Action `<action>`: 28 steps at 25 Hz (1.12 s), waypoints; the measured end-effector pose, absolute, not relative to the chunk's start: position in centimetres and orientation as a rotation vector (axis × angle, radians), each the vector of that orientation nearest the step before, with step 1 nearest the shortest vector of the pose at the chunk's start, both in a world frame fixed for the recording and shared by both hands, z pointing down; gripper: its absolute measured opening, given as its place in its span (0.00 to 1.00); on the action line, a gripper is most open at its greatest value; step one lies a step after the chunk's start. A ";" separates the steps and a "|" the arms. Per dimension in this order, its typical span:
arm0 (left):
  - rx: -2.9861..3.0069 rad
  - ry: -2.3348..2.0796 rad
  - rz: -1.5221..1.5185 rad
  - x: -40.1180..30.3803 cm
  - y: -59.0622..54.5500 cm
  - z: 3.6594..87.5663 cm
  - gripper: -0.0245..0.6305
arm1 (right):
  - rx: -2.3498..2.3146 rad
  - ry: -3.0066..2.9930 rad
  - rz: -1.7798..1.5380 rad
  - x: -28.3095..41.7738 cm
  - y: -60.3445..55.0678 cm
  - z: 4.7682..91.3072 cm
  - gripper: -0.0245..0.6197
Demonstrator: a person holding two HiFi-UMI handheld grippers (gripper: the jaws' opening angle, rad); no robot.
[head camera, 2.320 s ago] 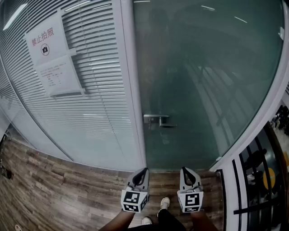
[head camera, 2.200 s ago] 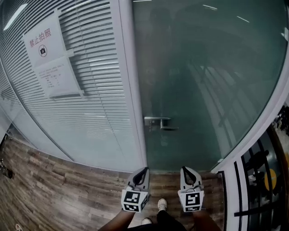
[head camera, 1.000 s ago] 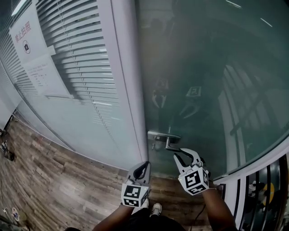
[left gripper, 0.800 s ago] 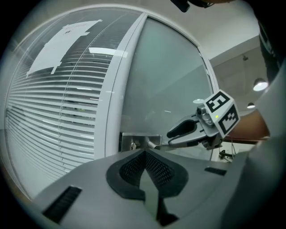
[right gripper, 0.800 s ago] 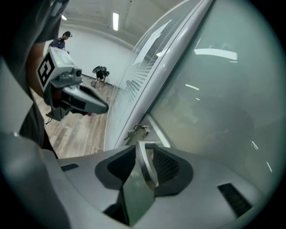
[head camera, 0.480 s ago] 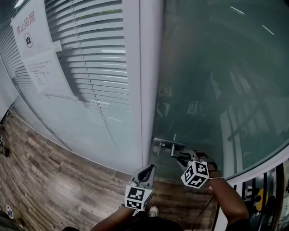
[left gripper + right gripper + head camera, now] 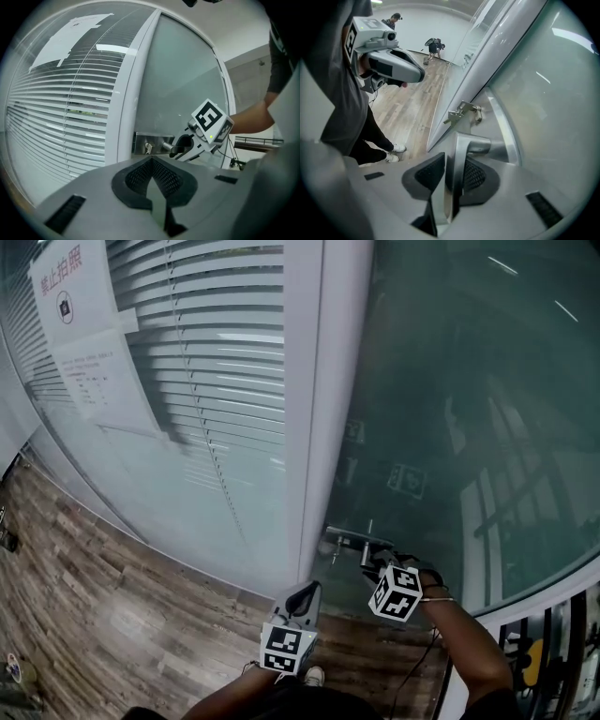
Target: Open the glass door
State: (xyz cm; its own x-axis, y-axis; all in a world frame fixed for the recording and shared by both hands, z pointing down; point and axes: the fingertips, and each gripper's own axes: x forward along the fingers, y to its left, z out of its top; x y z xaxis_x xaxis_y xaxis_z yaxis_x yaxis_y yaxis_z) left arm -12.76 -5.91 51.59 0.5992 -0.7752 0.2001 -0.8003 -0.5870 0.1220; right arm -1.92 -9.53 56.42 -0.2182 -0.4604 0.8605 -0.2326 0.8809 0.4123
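Note:
The frosted glass door (image 7: 450, 427) carries a steel lever handle (image 7: 349, 542) on a plate beside the white frame. My right gripper (image 7: 375, 561) points steeply down at it. In the right gripper view the lever (image 7: 461, 152) stands between the two pads of my right gripper (image 7: 454, 173); its jaws are closing and grip the lever. A key (image 7: 459, 112) sticks out of the lock beyond. My left gripper (image 7: 305, 591) hangs lower left of the handle, shut and empty; its pads (image 7: 152, 161) meet, and the handle plate (image 7: 147, 143) lies ahead of them.
A white frame post (image 7: 319, 381) separates the door from a blinds-covered glass wall with paper notices (image 7: 80, 334). Wood-plank floor (image 7: 112, 615) lies below. A dark railing (image 7: 562, 652) stands at the right. People (image 7: 433, 46) are far down the corridor.
The person stepped up to the door. My right gripper reached the lever, took it between its jaws, rolled and sank with it. My left gripper stayed low and shut.

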 end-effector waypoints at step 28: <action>2.659 -1.265 0.255 -11.6 -5.9 52.6 0.04 | 0.526 -2.232 -0.145 -4.3 -10.2 57.5 0.06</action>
